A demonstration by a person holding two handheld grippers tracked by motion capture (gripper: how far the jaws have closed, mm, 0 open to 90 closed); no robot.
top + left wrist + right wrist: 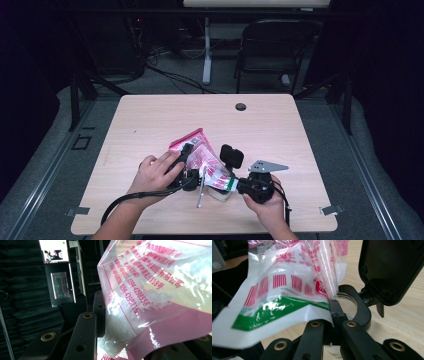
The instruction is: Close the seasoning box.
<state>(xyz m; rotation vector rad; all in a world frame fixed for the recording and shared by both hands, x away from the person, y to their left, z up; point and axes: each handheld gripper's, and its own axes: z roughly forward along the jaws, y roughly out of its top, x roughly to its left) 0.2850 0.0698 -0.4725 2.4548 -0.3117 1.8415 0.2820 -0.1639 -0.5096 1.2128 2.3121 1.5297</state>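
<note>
A clear plastic bag (200,155) with pink and red print holds white crystals (155,300) and hangs tilted between my two grippers above the table's front middle. My left gripper (187,156) grips its upper part; one black finger (99,311) presses on the film and the other is hidden behind the bag. My right gripper (334,307) is shut on the bag's lower white and green edge (287,310). Just below that edge stands a small glass jar (361,312) with a black rim, its black flip lid (392,267) swung open.
A thin metal utensil (200,192) leans beside the jar (220,194) near the front edge. The wooden table (150,120) has a cable hole (241,106) at the back. A black chair (272,50) stands behind it, and lit screens (60,285) lie off to the side.
</note>
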